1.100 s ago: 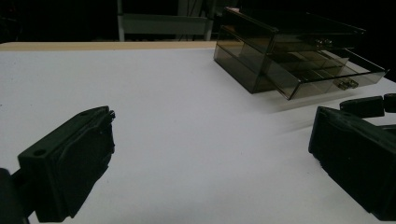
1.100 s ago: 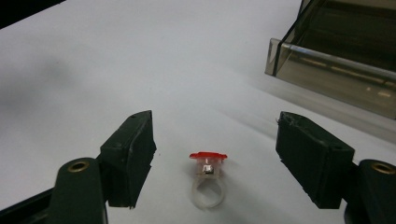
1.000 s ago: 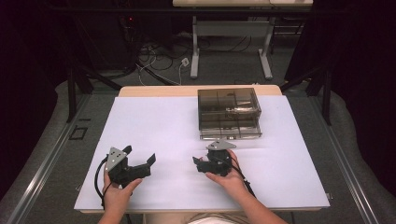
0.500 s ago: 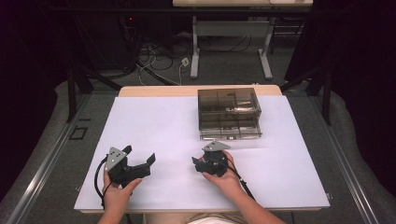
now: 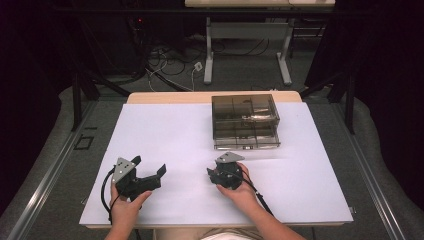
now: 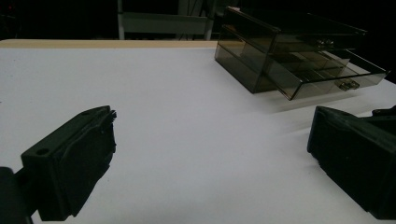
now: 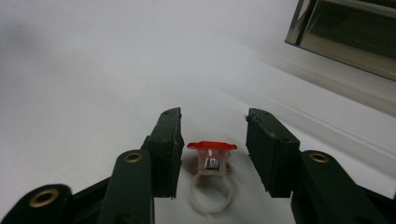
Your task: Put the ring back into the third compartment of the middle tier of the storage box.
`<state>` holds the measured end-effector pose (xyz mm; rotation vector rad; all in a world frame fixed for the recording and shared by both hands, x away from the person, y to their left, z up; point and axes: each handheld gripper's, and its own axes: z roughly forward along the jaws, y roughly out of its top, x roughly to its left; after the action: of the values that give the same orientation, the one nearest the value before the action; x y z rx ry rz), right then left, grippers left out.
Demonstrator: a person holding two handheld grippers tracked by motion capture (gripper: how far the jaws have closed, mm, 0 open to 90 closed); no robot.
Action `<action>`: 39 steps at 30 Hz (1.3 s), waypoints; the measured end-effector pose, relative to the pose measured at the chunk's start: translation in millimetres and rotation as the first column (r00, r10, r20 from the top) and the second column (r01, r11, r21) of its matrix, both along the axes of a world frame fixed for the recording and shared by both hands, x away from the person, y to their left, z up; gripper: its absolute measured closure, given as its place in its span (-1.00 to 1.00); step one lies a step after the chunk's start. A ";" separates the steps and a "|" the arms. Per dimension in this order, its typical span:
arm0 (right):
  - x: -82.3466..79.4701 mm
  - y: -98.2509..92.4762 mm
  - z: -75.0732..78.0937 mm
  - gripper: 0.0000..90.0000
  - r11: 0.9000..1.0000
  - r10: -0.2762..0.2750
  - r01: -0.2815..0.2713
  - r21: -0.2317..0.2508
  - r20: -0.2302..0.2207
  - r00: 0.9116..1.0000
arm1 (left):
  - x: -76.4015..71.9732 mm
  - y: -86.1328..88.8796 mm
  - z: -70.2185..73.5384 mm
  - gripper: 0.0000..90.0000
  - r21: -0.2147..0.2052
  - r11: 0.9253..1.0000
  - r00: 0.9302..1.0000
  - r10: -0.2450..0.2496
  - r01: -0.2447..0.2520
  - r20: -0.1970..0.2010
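In the high view, a white table (image 5: 165,135) carries a smoky transparent drawer box (image 5: 244,121) toward its far right-centre, with the lower drawer pulled a little toward the person. The left gripper (image 5: 149,171) sits near the table's near-left part in the person's left hand (image 5: 125,207), its two black jaws spread wide with nothing between them; a grey three-cornered plate lies on top of it. The right gripper (image 5: 216,175) is held in the right hand (image 5: 240,190) just in front of the drawer box but apart from it, tilted down toward the tabletop; from here its jaw gap is too small to judge. In the left gripper view, the two jaws stand far apart at the picture's lower corners, empty, over bare white table, and the drawer box (image 6: 299,56) lies ahead to the right, its lower drawer slid out with a small metal pull at its front. In the right gripper view, the right gripper (image 7: 214,140) has its jaws partly open and parallel, and a toy ring (image 7: 211,179) with a red top, a clear setting and a white band rests on the table between them, touching neither jaw as far as can be seen. A corner of the drawer box (image 7: 350,32) shows at the upper right.
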<state>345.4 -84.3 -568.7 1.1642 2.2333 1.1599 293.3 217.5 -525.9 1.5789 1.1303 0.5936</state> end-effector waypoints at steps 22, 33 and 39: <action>-3.9 0.9 3.1 0.48 1.000 0.007 -0.007 0.005 -0.014 1.000 | 0.4 0.9 -0.2 -0.97 -0.001 1.000 1.000 0.002 -0.002 -0.002; -4.2 -1.3 6.9 0.48 0.999 -0.007 0.005 0.050 0.023 1.000 | 0.4 1.0 -0.2 -0.97 -0.002 1.000 1.000 0.002 -0.002 -0.002; -3.5 -3.9 9.6 0.48 0.998 -0.010 0.008 0.058 0.036 0.999 | 0.4 1.0 -0.2 -0.97 -0.002 1.000 1.000 0.002 -0.002 -0.001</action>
<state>341.9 -88.1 -559.0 1.1642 2.1792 1.2396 293.6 218.5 -526.1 1.5769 1.1333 0.5928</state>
